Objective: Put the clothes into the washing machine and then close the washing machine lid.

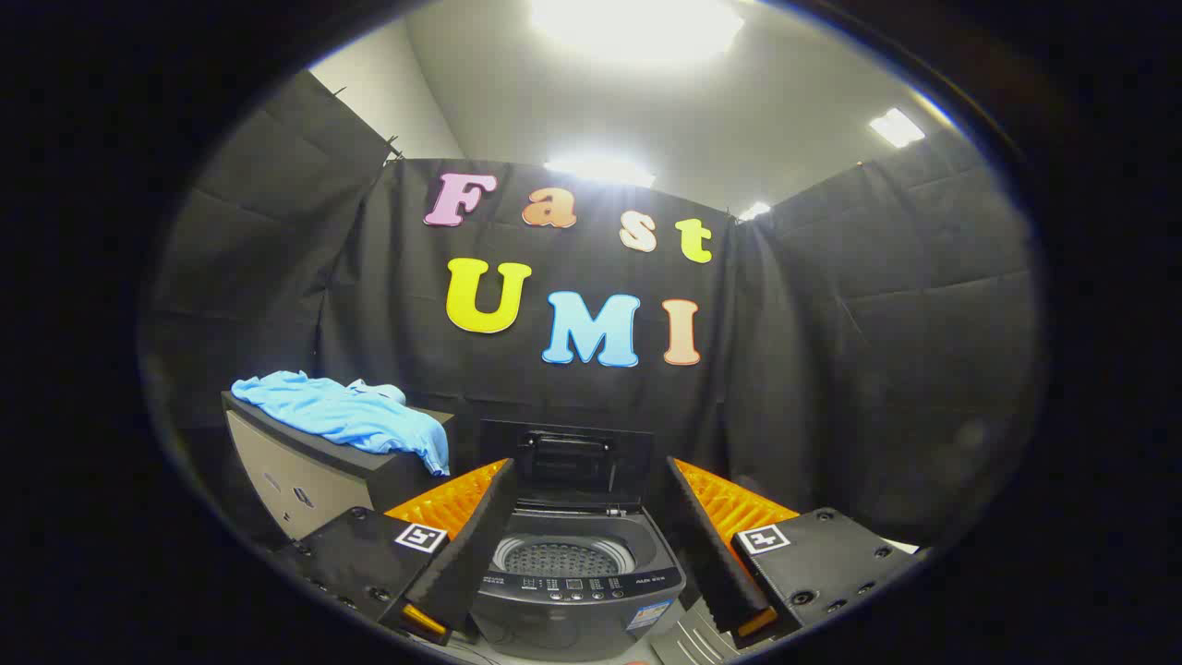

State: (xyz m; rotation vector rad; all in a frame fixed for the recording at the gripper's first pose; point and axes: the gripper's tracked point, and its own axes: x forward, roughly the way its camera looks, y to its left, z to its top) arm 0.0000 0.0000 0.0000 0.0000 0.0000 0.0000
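Our gripper holds its fingers wide apart, gripping nothing. A light blue garment lies on a cabinet, up and to the left beyond the fingers. Straight ahead, between them, the top-loading washing machine stands with its lid raised.

The washing machine is partly covered: each finger of the wide-spread, empty gripper hides one side of its top. Its lower front passes out of view. The control panel markings are too small to make out. The cabinet under the blue garment is cut off low down, its base unseen.
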